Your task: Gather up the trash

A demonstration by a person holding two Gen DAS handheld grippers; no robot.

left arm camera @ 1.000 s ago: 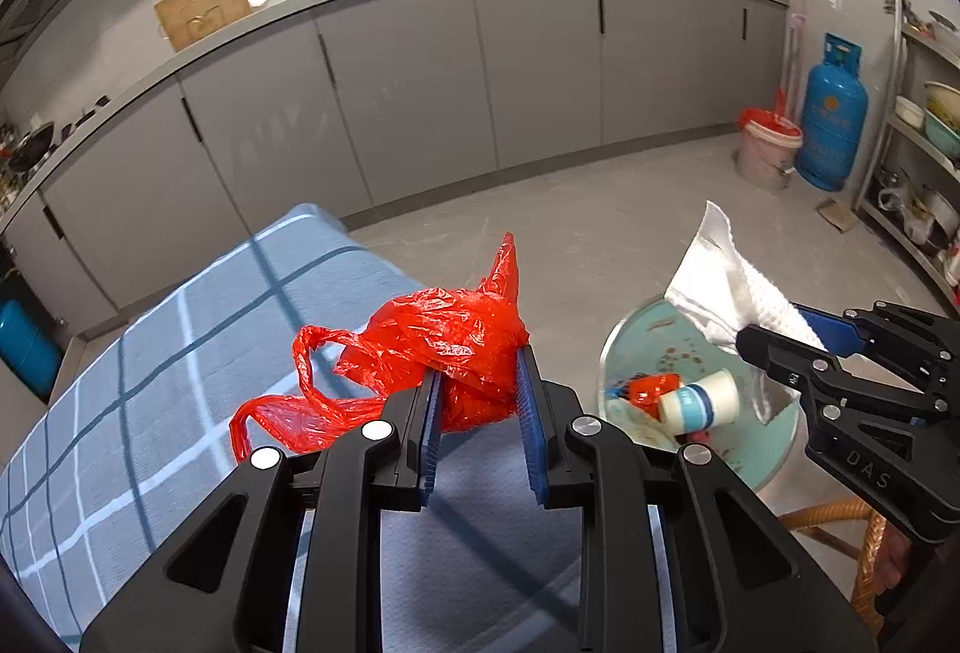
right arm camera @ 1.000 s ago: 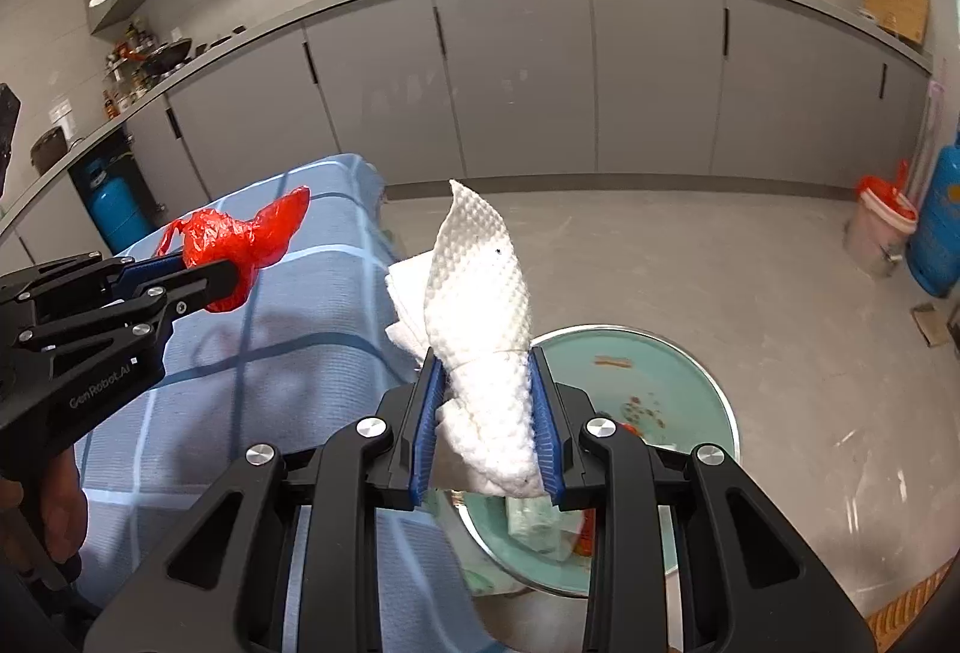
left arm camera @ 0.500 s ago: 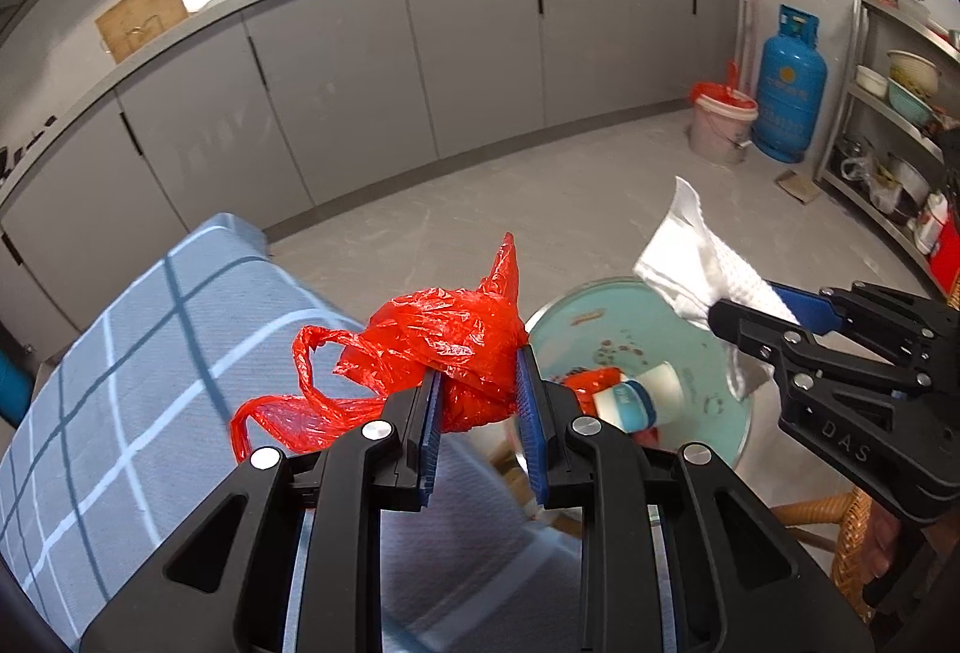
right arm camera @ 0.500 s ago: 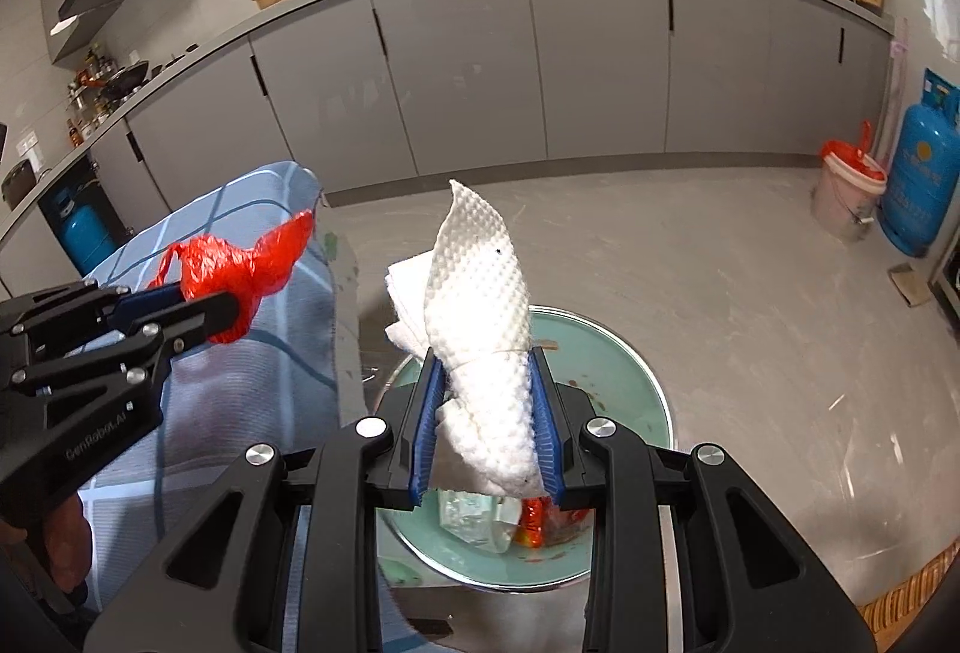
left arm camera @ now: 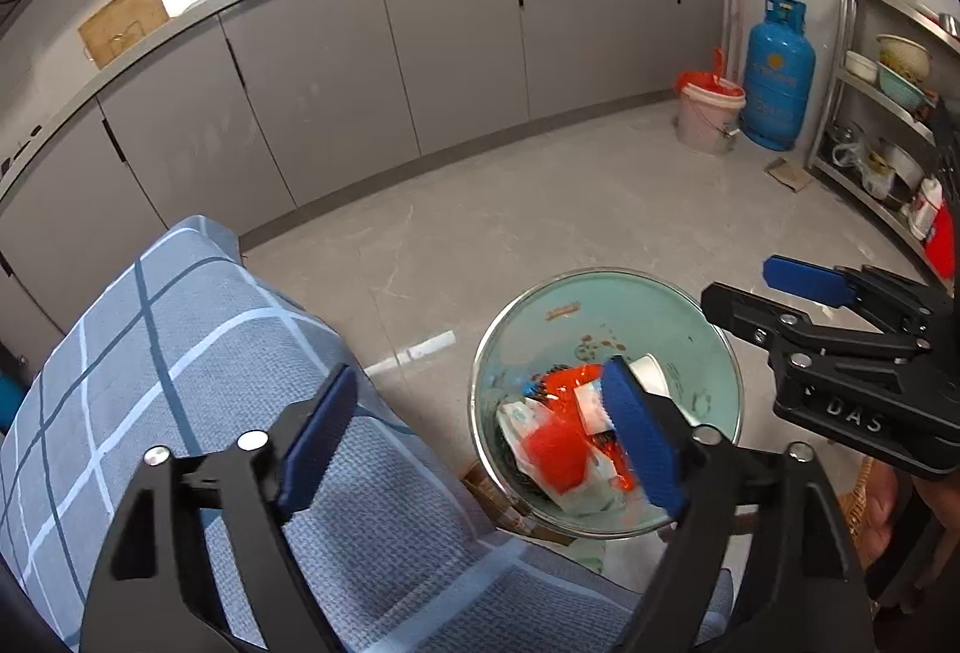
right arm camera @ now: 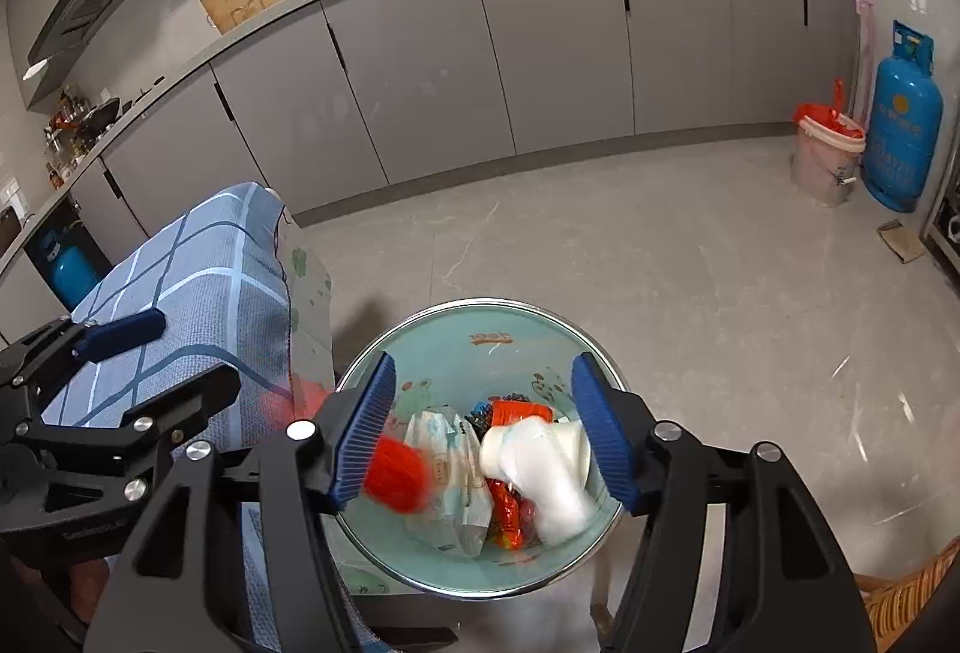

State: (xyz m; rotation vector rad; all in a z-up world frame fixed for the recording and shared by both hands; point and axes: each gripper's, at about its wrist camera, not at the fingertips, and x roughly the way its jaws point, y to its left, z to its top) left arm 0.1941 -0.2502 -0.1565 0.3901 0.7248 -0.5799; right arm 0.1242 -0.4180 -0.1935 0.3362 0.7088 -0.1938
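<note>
A pale green basin (left arm camera: 630, 305) (right arm camera: 456, 335) holds trash. In it the red plastic bag (left arm camera: 555, 449) (right arm camera: 396, 473) and the white paper towel (right arm camera: 540, 464) show blurred among wrappers and a wet-wipe pack (right arm camera: 450, 467). My left gripper (left arm camera: 480, 431) is open and empty above the basin's left rim; it shows in the right wrist view (right arm camera: 138, 353). My right gripper (right arm camera: 483, 428) is open and empty right above the basin; it shows in the left wrist view (left arm camera: 774, 293).
A table with a blue checked cloth (left arm camera: 180, 353) (right arm camera: 198, 257) stands left of the basin. Grey cabinets (left arm camera: 420, 53) line the back wall. A blue gas cylinder (left arm camera: 777, 77) and a bucket (left arm camera: 711, 113) stand far right, beside a metal rack (left arm camera: 888, 113).
Both grippers have opened over the basin. The red bag has left the left gripper and the paper towel the right; both now lie in the basin, blurred.
</note>
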